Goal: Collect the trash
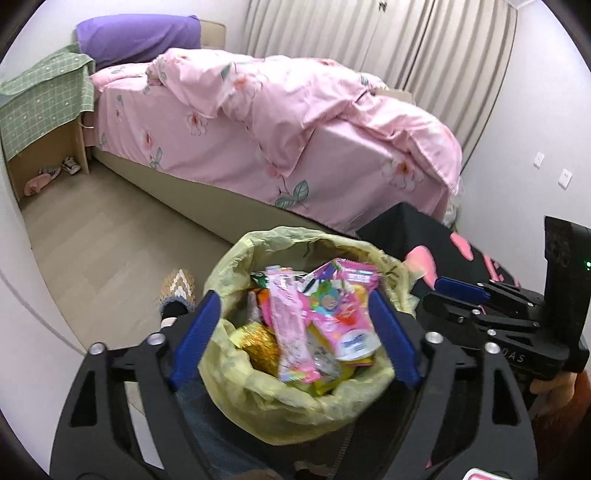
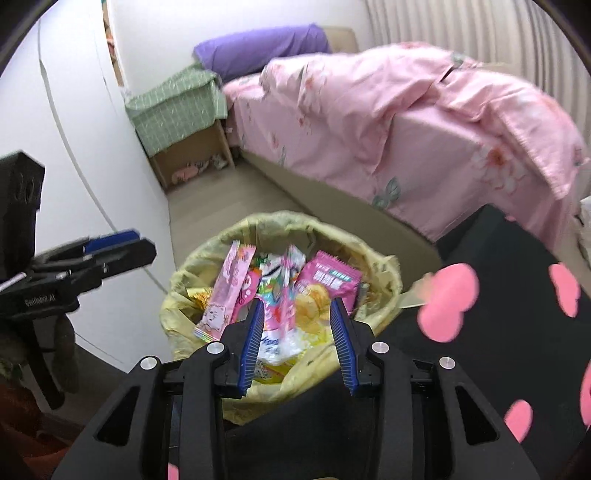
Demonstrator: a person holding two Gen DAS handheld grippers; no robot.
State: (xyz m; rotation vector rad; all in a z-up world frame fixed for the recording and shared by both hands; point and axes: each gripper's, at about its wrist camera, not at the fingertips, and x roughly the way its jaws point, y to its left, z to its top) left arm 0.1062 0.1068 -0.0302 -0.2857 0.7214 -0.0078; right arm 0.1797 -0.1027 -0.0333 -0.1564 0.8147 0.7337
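Released on both sides: left gripper [image 1: 295, 332] spread wide over the yellow-lined bin [image 1: 236, 373], nothing between its blue fingers [image 1: 194, 341]; right gripper [image 2: 297, 341] parted less widely above the same bin [image 2: 192, 280], also empty — no wrapper pinched, no pad pressing. Trash already inside: pink and yellow snack wrappers [image 1: 314, 317] heaped to the rim of the liner, one long pink packet [image 2: 225, 295] leaning over the edge. Judged the drop step, just finished. To close it well: clear both grippers straight up and apart so no finger snags the liner or drags that leaning packet out, then check for stray wrappers nearby. Outward: a black cloth with pink spots [image 2: 517, 295] touching the bin's right side, pale wood floor [image 1: 110, 240], a slippered foot [image 1: 177, 291] beside the bin, a bed [image 1: 295, 129] under a pink floral quilt, purple pillow [image 1: 140, 37], green checked cloth [image 1: 44, 99] over a bedside cabinet, pleated curtains [image 1: 369, 29] behind.
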